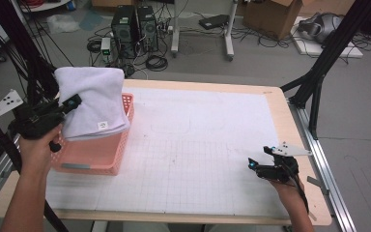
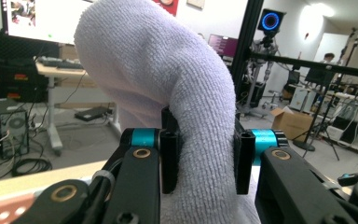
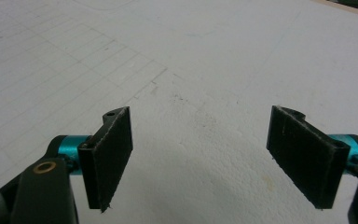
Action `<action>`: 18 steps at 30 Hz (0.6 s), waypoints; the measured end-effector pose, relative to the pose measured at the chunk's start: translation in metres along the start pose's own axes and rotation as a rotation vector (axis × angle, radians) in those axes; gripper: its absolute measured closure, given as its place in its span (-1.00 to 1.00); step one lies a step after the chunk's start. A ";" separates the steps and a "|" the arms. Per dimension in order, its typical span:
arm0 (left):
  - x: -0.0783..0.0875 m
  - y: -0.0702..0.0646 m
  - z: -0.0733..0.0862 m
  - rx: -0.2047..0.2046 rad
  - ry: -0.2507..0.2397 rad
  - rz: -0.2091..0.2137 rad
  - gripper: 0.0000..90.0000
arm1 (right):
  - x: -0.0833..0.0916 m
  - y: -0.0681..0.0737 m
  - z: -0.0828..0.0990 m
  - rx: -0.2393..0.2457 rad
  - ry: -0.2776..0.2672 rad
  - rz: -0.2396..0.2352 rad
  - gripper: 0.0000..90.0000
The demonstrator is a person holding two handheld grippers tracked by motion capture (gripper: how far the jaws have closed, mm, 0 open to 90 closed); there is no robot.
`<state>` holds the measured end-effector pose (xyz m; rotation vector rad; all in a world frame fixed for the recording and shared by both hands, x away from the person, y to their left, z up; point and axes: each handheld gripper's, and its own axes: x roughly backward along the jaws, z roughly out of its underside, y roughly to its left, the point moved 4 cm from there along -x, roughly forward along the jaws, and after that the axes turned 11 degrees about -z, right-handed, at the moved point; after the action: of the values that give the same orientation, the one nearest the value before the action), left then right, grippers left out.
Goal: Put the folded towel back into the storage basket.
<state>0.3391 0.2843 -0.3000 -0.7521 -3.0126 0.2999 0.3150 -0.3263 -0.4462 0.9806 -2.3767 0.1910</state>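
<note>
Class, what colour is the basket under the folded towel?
Pink basket, clearest in the high view.

— Left tongs (image 2: 204, 161)?
— Black body, teal collars behind both jaws, brass-ringed screws on the arms. Flat black pads (image 2: 169, 161), ribbed at the edges. Grey three-cornered plate (image 1: 3, 106) on top, dotted with small holes.
— Right tongs (image 3: 209, 161)?
— Same build: black, teal collars, one brass-ringed screw at lower left. Pads (image 3: 109, 156) thin, rectangular, worn pale along the edges. Grey plate (image 1: 290, 150) too, plus a black cable (image 1: 301, 191) trailing back along the wrist.
— Sleeves?
— None; forearms bare.
</note>
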 end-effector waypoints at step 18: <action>0.011 0.035 0.032 0.039 0.040 -0.062 0.59 | -0.002 0.002 0.000 0.007 0.013 0.000 -0.52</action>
<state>0.3436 0.3133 -0.3387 -0.6523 -2.9761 0.3366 0.3152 -0.3237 -0.4476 0.9802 -2.3655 0.2051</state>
